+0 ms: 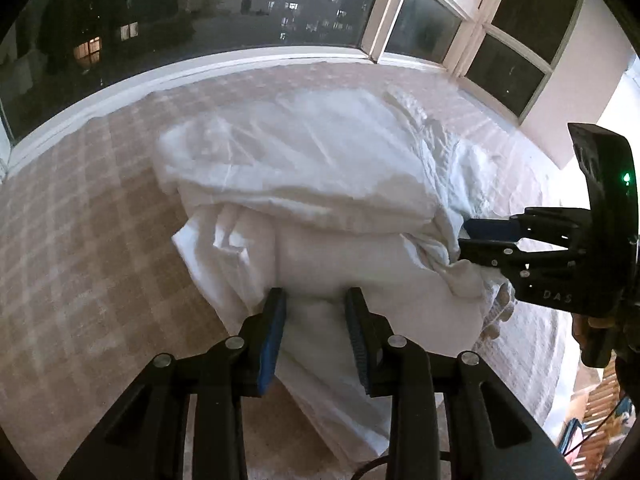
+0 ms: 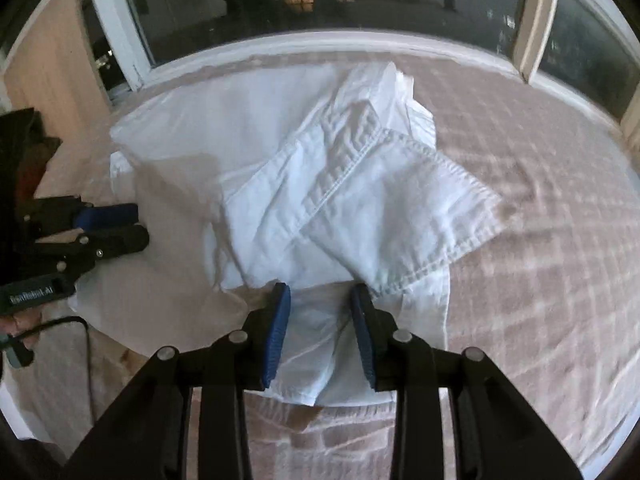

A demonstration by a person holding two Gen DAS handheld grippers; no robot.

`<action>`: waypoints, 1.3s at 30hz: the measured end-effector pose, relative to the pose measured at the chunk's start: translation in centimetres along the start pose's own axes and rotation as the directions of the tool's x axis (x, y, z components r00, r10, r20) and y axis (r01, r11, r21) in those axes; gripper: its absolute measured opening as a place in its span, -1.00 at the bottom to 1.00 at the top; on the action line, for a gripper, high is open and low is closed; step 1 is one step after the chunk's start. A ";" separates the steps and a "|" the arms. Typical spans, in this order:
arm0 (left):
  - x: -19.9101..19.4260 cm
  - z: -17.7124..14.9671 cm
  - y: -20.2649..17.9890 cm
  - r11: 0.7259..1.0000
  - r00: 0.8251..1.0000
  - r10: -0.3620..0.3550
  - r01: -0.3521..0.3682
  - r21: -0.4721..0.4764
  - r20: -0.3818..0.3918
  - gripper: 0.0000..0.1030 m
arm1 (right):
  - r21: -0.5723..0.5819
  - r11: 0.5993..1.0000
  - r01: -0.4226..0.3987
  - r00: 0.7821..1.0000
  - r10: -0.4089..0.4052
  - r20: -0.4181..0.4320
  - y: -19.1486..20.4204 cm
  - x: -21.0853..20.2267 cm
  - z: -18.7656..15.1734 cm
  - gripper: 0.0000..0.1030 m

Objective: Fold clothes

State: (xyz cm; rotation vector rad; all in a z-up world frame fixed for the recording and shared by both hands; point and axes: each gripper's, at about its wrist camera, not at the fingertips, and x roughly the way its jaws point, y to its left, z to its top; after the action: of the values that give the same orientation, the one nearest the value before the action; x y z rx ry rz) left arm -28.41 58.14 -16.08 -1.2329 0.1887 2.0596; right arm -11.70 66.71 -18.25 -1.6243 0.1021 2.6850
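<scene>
A white shirt lies crumpled and partly folded on a bed with a pink checked cover. My left gripper points down at its near edge, blue pads apart, a thick fold of cloth between them without being pinched. In the right wrist view the shirt shows a stitched band and a folded-over panel. My right gripper stands open astride a flat flap at the shirt's near hem. Each gripper shows in the other's view: the right gripper at the shirt's right side, the left gripper over its left side.
A dark window with a white sill runs along the bed's far side, and the same window fills the top of the right wrist view. A wooden panel stands at far left. A black cable trails from the left gripper. The bed's edge drops off at lower right.
</scene>
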 end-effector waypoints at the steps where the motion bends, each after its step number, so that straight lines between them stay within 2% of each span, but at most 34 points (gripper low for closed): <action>1: -0.9 0.1 -0.2 1.000 1.000 0.002 -0.002 -0.005 0.000 -0.43 | -0.001 1.000 0.007 1.000 -0.007 -0.004 0.0 -0.2 0.1 -0.41; 5: -4.8 -0.2 -1.1 0.999 1.000 0.001 0.000 -0.036 0.019 -0.40 | 0.093 0.996 -0.006 0.998 0.001 0.056 -0.4 -5.0 -1.6 -0.36; 7: -7.1 -0.7 -1.6 0.998 0.999 -0.006 0.008 -0.058 0.040 -0.22 | 0.145 0.989 -0.022 0.996 0.009 0.092 -0.5 -7.6 -2.7 -0.35; 10: -9.9 -2.4 -2.6 0.996 0.998 -0.022 0.027 -0.084 0.056 -0.08 | 0.185 0.980 -0.070 0.991 0.047 0.127 1.3 -9.4 -4.1 -0.16; 13: -12.1 -4.2 -3.3 0.998 0.999 0.023 -0.020 -0.066 0.047 0.03 | 0.222 0.969 -0.109 0.985 0.074 0.156 3.1 -11.1 -5.5 -0.07; 16: -14.1 -5.8 -2.9 0.996 0.997 0.051 -0.047 -0.075 0.050 0.11 | 0.238 0.971 0.017 0.994 -0.043 0.105 6.2 -12.4 -5.7 -0.06; 18: -15.2 -6.7 -2.6 0.995 0.997 0.062 -0.057 -0.079 0.055 0.16 | 0.232 0.969 0.080 0.990 -0.104 0.092 7.9 -13.1 -5.7 -0.06; 23: -18.5 -8.5 -1.8 0.996 0.994 0.068 -0.062 -0.068 0.081 0.23 | 0.250 0.962 0.108 0.981 -0.143 0.129 11.8 -15.4 -7.0 -0.06; 30: -23.9 -10.4 -0.6 0.997 0.987 0.075 -0.078 0.010 0.143 0.37 | 0.322 0.932 0.170 0.958 -0.232 0.167 16.9 -18.9 -9.1 -0.06; 33: -26.2 -11.0 0.1 0.995 0.980 0.095 -0.100 0.023 0.177 0.39 | 0.332 0.921 0.203 0.942 -0.277 0.190 19.8 -20.8 -9.8 -0.06; 39: -30.3 -12.4 1.7 0.996 0.971 0.071 -0.083 0.045 0.228 0.43 | 0.342 0.909 0.238 0.914 -0.329 0.239 25.1 -23.8 -10.5 -0.02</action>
State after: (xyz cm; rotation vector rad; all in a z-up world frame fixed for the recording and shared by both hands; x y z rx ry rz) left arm -12.07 35.98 1.62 -0.9624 0.1863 2.2287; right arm 7.76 41.88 -0.73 -1.0518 0.2431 2.4927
